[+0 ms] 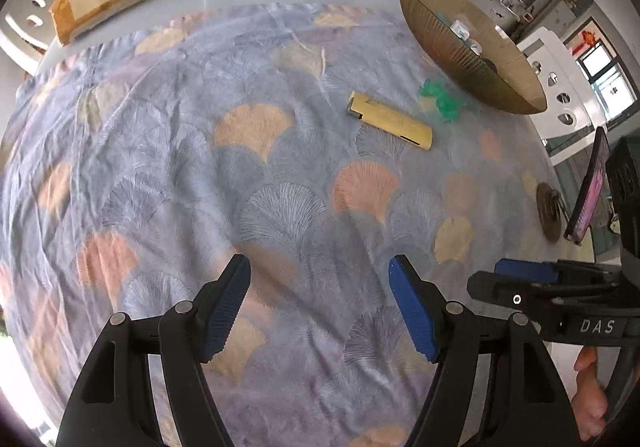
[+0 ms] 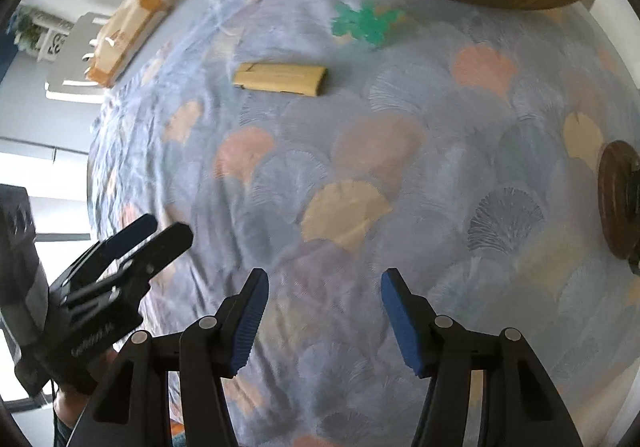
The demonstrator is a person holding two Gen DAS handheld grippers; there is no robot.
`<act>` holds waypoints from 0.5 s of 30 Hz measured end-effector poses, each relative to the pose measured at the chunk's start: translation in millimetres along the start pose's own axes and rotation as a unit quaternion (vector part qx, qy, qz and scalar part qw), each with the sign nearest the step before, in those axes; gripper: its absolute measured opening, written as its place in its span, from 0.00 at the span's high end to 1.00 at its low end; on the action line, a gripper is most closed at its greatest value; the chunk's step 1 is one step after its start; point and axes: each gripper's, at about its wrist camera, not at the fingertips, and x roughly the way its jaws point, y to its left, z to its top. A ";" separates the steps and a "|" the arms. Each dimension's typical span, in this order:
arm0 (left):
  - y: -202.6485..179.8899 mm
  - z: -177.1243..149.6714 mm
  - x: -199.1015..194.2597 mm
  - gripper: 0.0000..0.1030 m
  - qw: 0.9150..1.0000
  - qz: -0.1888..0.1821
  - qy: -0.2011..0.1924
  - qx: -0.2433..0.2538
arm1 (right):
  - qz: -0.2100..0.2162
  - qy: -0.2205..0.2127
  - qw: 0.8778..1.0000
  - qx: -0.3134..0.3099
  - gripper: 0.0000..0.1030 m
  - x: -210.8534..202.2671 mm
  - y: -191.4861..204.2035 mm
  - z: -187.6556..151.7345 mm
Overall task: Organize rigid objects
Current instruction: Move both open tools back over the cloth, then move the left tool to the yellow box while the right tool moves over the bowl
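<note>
Two grippers, left (image 1: 320, 279) and right (image 2: 324, 293), both apart and empty above patterned cloth (image 1: 280, 207); yellow box (image 1: 390, 120) beside green toy (image 1: 442, 99).

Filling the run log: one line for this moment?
left gripper open, empty | right gripper open, empty | yellow case, green toy on cloth | basket part-filled

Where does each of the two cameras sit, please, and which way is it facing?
Left wrist view: sits on the left gripper, looks steeply down at the patterned cloth; its own open fingers, the right gripper and a hand show.
Right wrist view: sits on the right gripper, also faces down at the cloth; its open fingers and the left gripper show.
Shared: yellow box, green toy, cardboard bowl.
</note>
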 end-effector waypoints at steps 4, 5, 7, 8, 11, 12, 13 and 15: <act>-2.2 4.2 5.3 0.32 1.000 -0.007 0.005 0.003 | -0.004 0.000 1.000 -0.014 0.45 1.5 9.0 4.2; -3.7 5.1 7.2 0.32 1.000 -0.008 0.006 0.004 | -0.005 -0.001 1.000 -0.016 0.45 1.4 9.0 5.0; -6.0 8.3 10.3 0.32 1.000 -0.010 0.009 0.009 | -0.010 -0.010 1.000 -0.014 0.45 -0.9 6.9 10.1; -7.8 10.7 12.2 0.32 1.000 -0.012 0.010 0.012 | -0.011 -0.016 1.000 -0.009 0.45 -2.3 4.1 13.4; -13.9 22.4 20.0 0.32 0.999 -0.024 0.016 0.018 | -0.011 -0.044 0.999 0.015 0.45 -10.1 -8.1 25.2; -15.4 24.6 20.5 0.32 0.999 -0.028 0.016 0.019 | -0.008 -0.053 0.998 0.025 0.45 -13.0 -12.7 30.8; -18.2 31.4 21.8 0.32 0.999 -0.032 0.014 0.022 | -0.005 -0.063 0.997 0.034 0.45 -16.4 -18.1 37.5; -22.9 42.1 23.2 0.32 0.999 -0.041 0.009 0.024 | -0.002 -0.077 0.996 0.046 0.45 -20.9 -25.2 49.0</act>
